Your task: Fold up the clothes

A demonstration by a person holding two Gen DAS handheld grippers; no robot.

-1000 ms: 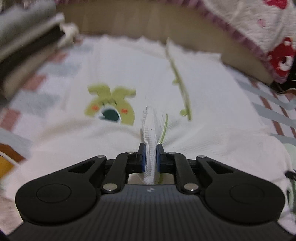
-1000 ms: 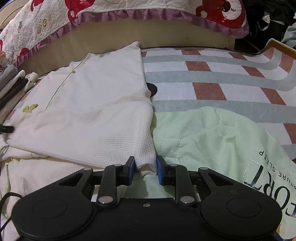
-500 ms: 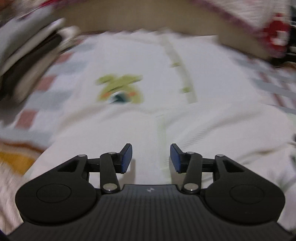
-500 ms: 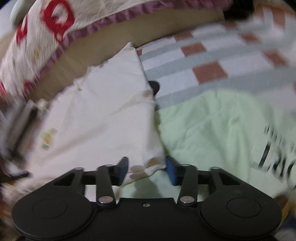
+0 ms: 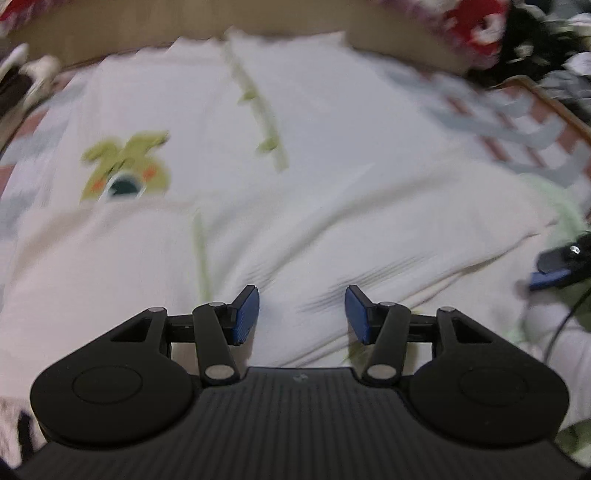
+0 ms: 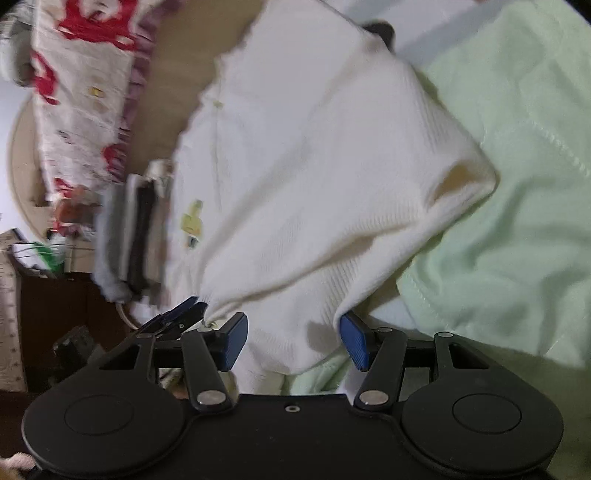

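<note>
White garment (image 5: 332, 177) lies spread on the bed just ahead of both grippers, long axis running straight away from the left fingers toward the tan headboard (image 5: 110, 33).

Left gripper (image 5: 302, 314): blue ribbed pads (image 5: 245, 314) wide apart, nothing between them; cloth lies under and beyond the tips.

Right gripper (image 6: 293, 341): pads (image 6: 352, 339) likewise spread wide. Near hem of the garment (image 6: 314, 184) hangs in the gap; no clamping visible. This view is rolled and blurred.

Fabric: waffle-knit, matte, soft folds near the fingers, one layer doubled over another on the right. A thin green placket stripe (image 5: 258, 110) runs lengthwise up the middle. Left of the left fingers, a green cartoon print (image 5: 125, 166) with orange cheeks.

Right of the garment: pale green quilted blanket (image 6: 517, 184), stitched seams. Under both, a sheet (image 5: 517, 122) checked in grey and brick red.

Far left: stack of folded clothes (image 6: 129, 236), grey and dark layers. Beyond the headboard, a quilted cover (image 6: 81, 74), cream with red print and purple frill.
</note>
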